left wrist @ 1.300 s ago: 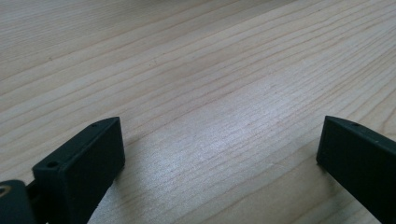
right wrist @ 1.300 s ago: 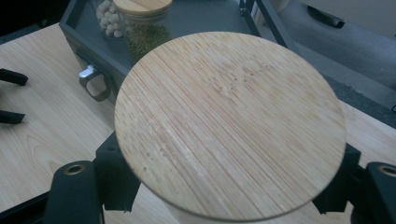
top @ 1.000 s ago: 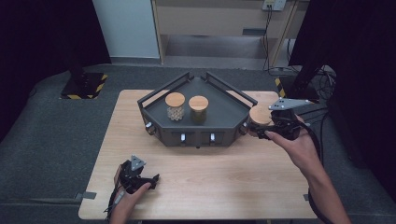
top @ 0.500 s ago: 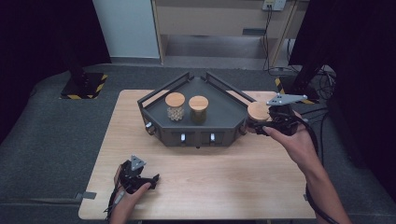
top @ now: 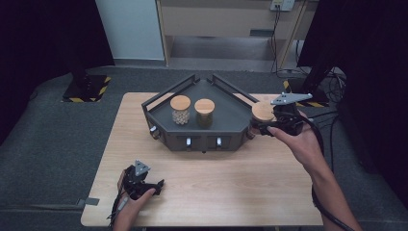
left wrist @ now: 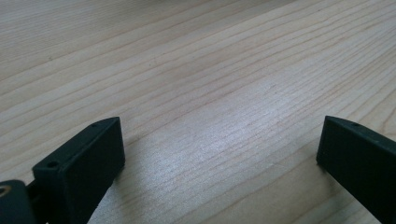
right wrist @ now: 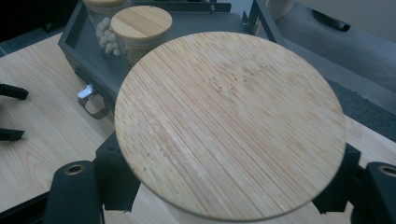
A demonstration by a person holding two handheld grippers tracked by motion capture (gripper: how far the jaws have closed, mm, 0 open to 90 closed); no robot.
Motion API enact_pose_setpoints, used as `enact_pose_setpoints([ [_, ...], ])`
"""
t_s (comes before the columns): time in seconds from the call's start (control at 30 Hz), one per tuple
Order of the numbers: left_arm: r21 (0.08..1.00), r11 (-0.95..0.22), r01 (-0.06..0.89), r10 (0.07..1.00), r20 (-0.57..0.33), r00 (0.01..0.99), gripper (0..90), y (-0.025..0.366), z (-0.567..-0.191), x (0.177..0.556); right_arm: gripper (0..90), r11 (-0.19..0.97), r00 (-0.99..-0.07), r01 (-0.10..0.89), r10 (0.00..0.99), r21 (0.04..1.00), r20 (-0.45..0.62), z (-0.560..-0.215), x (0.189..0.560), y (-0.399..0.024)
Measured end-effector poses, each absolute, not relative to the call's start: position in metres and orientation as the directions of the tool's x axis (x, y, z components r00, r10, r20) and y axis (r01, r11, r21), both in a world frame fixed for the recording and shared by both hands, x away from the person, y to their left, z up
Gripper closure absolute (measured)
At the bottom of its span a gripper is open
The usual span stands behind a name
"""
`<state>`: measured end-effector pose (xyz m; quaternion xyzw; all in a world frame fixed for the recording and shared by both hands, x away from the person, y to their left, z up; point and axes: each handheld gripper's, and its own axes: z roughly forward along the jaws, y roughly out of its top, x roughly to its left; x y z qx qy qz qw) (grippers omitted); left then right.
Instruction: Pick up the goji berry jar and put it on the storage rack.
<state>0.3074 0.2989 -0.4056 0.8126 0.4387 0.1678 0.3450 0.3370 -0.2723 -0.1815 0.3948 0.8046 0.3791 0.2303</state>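
We note a pale wood-grain counter (top: 207, 192) carrying a dark grey angular tray (top: 231, 120) with raised rails and small metal latches on its front wall. Inside the tray stand two glass jars with round bamboo lids: one holds pale round pieces (top: 180, 111), the other a darker greenish fill (top: 204, 113).

Right claw (top: 263, 126): clamped on a third jar (top: 262, 113), gripped below its lid, at the tray's right corner. In the right gripper view the jar's round bamboo lid (right wrist: 229, 121), finely striped and matte, sits between the two black jaws, which press the jar from both sides under the lid's rim.

Left claw (top: 156, 185): resting on the counter near its front left edge, well apart from the tray. In the left gripper view its jaws stand wide, bare wood between them
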Motion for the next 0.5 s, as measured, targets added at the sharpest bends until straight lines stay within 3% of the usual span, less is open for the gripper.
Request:
enact_pose_setpoints([
  [0.5,0.708,-0.377,0.597,0.829,-0.030,0.559,0.0,0.299,-0.406,0.307,26.6,0.395,-0.586,0.462,0.808,0.794,-0.062,-0.182,0.351,-0.267],
])
